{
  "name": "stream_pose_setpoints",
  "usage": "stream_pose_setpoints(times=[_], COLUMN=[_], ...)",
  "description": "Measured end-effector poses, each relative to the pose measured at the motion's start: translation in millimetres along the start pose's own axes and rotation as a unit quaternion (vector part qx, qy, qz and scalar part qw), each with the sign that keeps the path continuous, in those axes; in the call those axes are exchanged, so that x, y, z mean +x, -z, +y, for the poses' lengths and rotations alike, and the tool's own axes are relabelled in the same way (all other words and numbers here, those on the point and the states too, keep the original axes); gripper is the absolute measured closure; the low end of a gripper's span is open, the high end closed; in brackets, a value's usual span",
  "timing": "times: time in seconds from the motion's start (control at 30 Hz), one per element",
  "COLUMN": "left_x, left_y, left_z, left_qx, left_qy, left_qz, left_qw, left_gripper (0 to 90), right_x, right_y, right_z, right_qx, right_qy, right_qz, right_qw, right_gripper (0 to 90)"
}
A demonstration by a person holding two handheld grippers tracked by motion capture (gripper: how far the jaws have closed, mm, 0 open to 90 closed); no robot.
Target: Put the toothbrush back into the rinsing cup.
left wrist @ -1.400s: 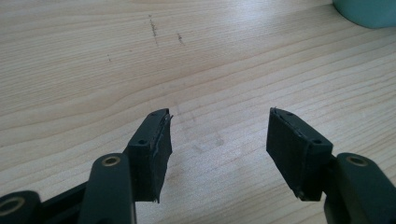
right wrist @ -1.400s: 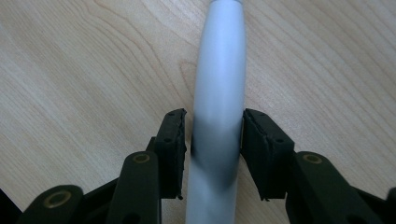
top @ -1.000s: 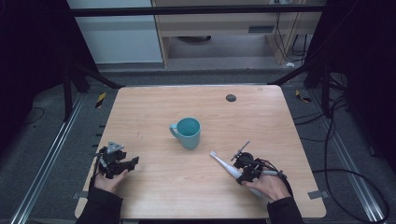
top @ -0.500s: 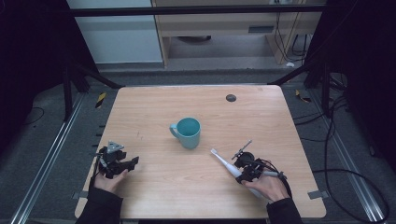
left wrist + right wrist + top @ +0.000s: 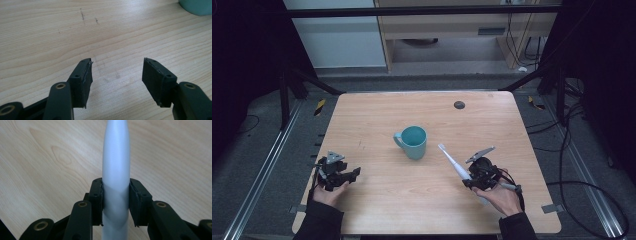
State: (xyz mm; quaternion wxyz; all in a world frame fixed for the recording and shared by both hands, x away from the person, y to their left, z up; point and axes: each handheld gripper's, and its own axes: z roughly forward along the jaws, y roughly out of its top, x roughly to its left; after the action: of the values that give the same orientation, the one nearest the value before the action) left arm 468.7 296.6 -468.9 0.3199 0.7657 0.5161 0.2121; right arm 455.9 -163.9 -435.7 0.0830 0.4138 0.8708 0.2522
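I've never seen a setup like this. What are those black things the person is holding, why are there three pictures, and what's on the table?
A person sits at a wooden table holding a hand tool with two black jaws in each hand; there is no robot arm. The wide picture comes from a camera above the table. The other two come from small cameras riding on each tool, looking along its jaws. On the table stands a teal mug. The right gripper is clamped on a white electric toothbrush, its brush end pointing toward the mug. The left gripper is open with nothing between its jaws, only bare wood below.
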Motion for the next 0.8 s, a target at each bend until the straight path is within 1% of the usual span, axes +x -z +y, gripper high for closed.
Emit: stream_pose_setpoints(times=[0.1, 0.13, 0.17, 0.2, 0.3, 0.33, 0.37, 0.4, 0.43, 0.5, 0.53, 0.57, 0.6, 0.63, 0.67, 0.7, 0.73, 0.77, 0.8], left_x=[0.2, 0.2, 0.3, 0.3, -0.4, -0.4, -0.4, -0.5, -0.5, -0.1, -0.1, -0.1, -0.1, -0.1, -0.1, -0.1, -0.1, -0.1, -0.2], left_y=[0.0, 0.0, 0.5, 0.5, 0.1, 0.1, -0.2, -0.5, -0.7, -0.4, -0.4, -0.3, -0.3, -0.2, -0.2, -0.3, -0.3, -0.3, -0.3], left_z=[-0.4, -0.4, -0.3, -0.2, -0.3, -0.3, -0.6, -0.9, -1.1, -1.0, -1.0, -0.9, -0.9, -1.1, -1.1, -1.1, -1.1, -1.1, -1.2], left_qx=[0.0, 0.0, 0.0, -0.001, -0.002, -0.002, -0.002, -0.002, -0.002, -0.002, -0.002, -0.003, -0.003, -0.004, -0.004, -0.003, -0.003, -0.004, -0.004], left_qy=[0.0, 0.0, 0.0, 0.0, 0.001, 0.001, 0.002, 0.003, 0.004, 0.004, 0.004, 0.004, 0.004, 0.005, 0.005, 0.006, 0.006, 0.006, 0.006], left_qz=[0.0, 0.0, -0.001, -0.001, -0.001, -0.001, -0.002, -0.003, -0.003, -0.003, -0.003, -0.003, -0.003, -0.003, -0.003, -0.003, -0.003, -0.003, -0.003], left_qw=[1.0, 1.0, 1.0, 1.0, 1.0, 1.0, 1.0, 1.0, 1.0, 1.0, 1.0, 1.0, 1.0, 1.0, 1.0, 1.0, 1.0, 1.0, 1.0], left_gripper=[40.4, 40.4, 40.4, 40.3, 40.1, 40.0, 39.9, 39.9, 39.8, 39.7, 39.7, 39.6, 39.7, 39.6, 39.6, 39.6, 39.6, 39.6, 39.5], right_x=[-1.3, -1.3, -1.9, -1.8, -4.0, -4.0, -6.1, -6.1, -8.1, -9.0, -9.0, -9.0, -9.0, -8.6, -8.6, -8.4, -8.4, -8.3, -7.0], right_y=[4.7, 4.7, 7.5, 8.5, 12.4, 12.4, 14.3, 14.3, 15.2, 16.2, 16.2, 17.5, 17.5, 19.3, 19.3, 20.9, 20.9, 21.6, 24.8], right_z=[0.1, 0.1, 0.7, 0.9, 2.2, 2.2, 3.1, 3.1, 4.2, 4.8, 4.8, 6.2, 6.2, 7.4, 7.4, 8.8, 8.8, 9.5, 12.6], right_qx=[-0.034, -0.034, -0.054, -0.062, -0.092, -0.092, -0.108, -0.108, -0.121, -0.131, -0.131, -0.145, -0.145, -0.158, -0.158, -0.175, -0.175, -0.18, -0.196], right_qy=[-0.013, -0.013, -0.018, -0.023, -0.027, -0.027, -0.035, -0.035, -0.04, -0.044, -0.044, -0.049, -0.049, -0.054, -0.054, -0.057, -0.057, -0.057, -0.061], right_qz=[-0.004, -0.004, -0.01, -0.011, -0.011, -0.011, -0.01, -0.01, -0.012, -0.011, -0.011, -0.009, -0.009, -0.007, -0.007, -0.004, -0.004, -0.004, -0.005], right_qw=[0.9993, 0.9993, 0.9983, 0.9978, 0.9953, 0.9953, 0.9935, 0.9935, 0.9918, 0.9903, 0.9903, 0.9882, 0.9882, 0.9858, 0.9858, 0.983, 0.983, 0.9819, 0.9787], right_gripper=[66.4, 66.4, 66.4, 66.4, 66.4, 66.4, 66.4, 66.4, 66.4, 66.4, 66.4, 66.4, 66.4, 66.4, 66.4, 66.4, 66.4, 66.4, 66.4])
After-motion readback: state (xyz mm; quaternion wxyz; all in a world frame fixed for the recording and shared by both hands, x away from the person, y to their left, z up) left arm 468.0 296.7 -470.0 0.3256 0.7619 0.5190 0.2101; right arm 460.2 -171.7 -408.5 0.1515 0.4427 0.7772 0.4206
